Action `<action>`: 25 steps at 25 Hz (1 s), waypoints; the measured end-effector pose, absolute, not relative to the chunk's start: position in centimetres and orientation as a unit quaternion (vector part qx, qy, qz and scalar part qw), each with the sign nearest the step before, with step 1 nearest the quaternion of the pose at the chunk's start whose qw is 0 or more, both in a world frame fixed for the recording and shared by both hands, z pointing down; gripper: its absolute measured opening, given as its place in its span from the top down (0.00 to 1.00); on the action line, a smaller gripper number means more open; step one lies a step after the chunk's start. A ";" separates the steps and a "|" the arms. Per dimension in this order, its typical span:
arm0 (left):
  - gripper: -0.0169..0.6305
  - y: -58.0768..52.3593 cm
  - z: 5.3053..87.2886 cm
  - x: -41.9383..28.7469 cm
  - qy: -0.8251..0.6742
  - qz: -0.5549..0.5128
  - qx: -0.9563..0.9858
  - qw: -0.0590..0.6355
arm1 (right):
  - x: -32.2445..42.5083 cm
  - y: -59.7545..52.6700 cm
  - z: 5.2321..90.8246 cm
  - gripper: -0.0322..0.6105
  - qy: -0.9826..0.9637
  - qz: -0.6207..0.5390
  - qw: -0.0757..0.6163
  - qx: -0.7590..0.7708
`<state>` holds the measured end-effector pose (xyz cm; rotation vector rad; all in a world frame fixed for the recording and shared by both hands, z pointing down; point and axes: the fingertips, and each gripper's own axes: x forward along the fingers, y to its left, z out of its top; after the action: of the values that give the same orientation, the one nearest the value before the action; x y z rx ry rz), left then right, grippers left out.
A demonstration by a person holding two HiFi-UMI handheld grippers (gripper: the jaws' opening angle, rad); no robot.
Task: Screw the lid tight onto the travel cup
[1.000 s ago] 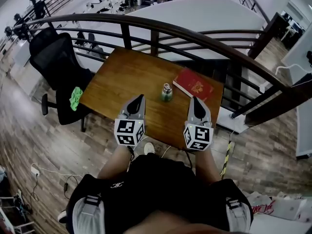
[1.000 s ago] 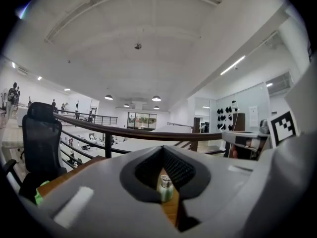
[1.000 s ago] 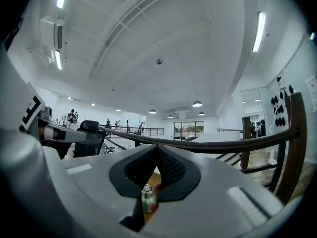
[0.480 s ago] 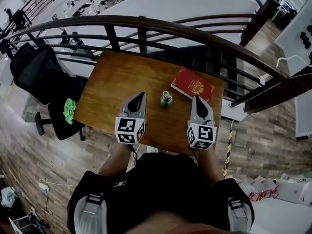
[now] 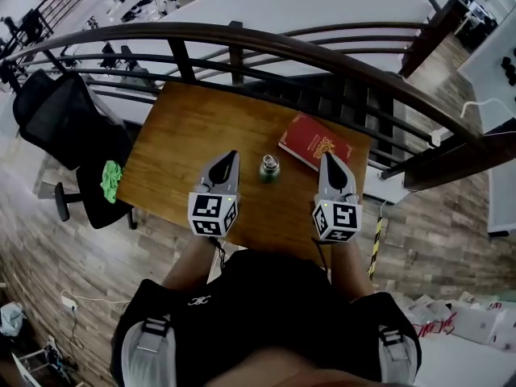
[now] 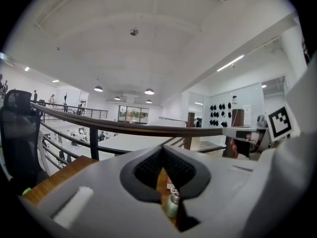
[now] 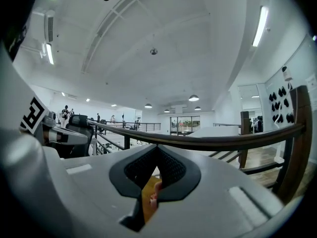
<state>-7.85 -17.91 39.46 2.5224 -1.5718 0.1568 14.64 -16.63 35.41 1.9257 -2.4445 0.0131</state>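
A small green travel cup point(image 5: 269, 168) with a silver lid on top stands upright near the middle of the brown wooden table point(image 5: 193, 139). My left gripper point(image 5: 233, 155) hovers to its left, shut and empty. My right gripper point(image 5: 329, 159) hovers to its right, also shut and empty. Neither touches the cup. In the left gripper view the cup point(image 6: 172, 204) shows small through the gap below the closed jaws. The right gripper view shows only a sliver of table and red book point(image 7: 154, 194) past its closed jaws.
A red book point(image 5: 315, 143) lies on the table's far right, just beyond my right gripper. A dark curved railing point(image 5: 242, 32) runs behind the table. A black office chair point(image 5: 56, 119) with a green cloth point(image 5: 109, 181) stands to the left. The floor is wooden planks.
The head view has shifted slightly, so the table sits a little higher and left in frame. Both grippers hold about the same spots beside the cup, still shut.
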 end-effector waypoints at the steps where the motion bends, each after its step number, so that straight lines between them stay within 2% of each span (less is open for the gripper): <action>1: 0.89 -18.1 39.5 -7.7 -0.528 0.051 0.844 0.081 | 14.6 -16.8 35.2 0.95 -0.795 0.005 0.003 0.606; 2: 0.89 -18.2 39.5 -7.6 -0.528 0.048 0.844 0.081 | 14.4 -16.8 35.0 0.95 -0.809 0.004 -0.010 0.588; 3: 0.89 -18.3 39.5 -7.4 -0.525 0.044 0.846 0.083 | 14.0 -16.9 34.9 0.90 -0.824 0.003 -0.020 0.567; 4: 0.88 -18.5 39.6 -7.2 -0.520 0.040 0.849 0.085 | 13.6 -17.0 34.9 0.81 -0.838 0.002 -0.024 0.546; 6: 0.70 -18.8 39.7 -6.8 -0.508 0.035 0.856 0.089 | 13.0 -17.3 35.3 0.73 -0.858 0.004 -0.018 0.514; 11: 0.54 -19.0 41.2 -6.5 -0.487 0.052 0.867 0.089 | 11.9 -18.2 37.4 0.69 -0.881 0.018 0.020 0.473; 20: 0.53 -18.3 48.0 -6.3 -0.452 0.101 0.877 0.126 | 9.5 -19.0 42.1 0.69 -0.898 0.053 0.078 0.431; 25: 0.53 -17.8 50.9 -5.2 -0.414 0.130 0.893 0.119 | 8.1 -19.1 44.4 0.69 -0.903 0.073 0.098 0.411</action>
<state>-5.21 -17.75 50.90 2.6114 -1.2115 0.3812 8.11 -19.14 44.36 1.2157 -2.6734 0.2164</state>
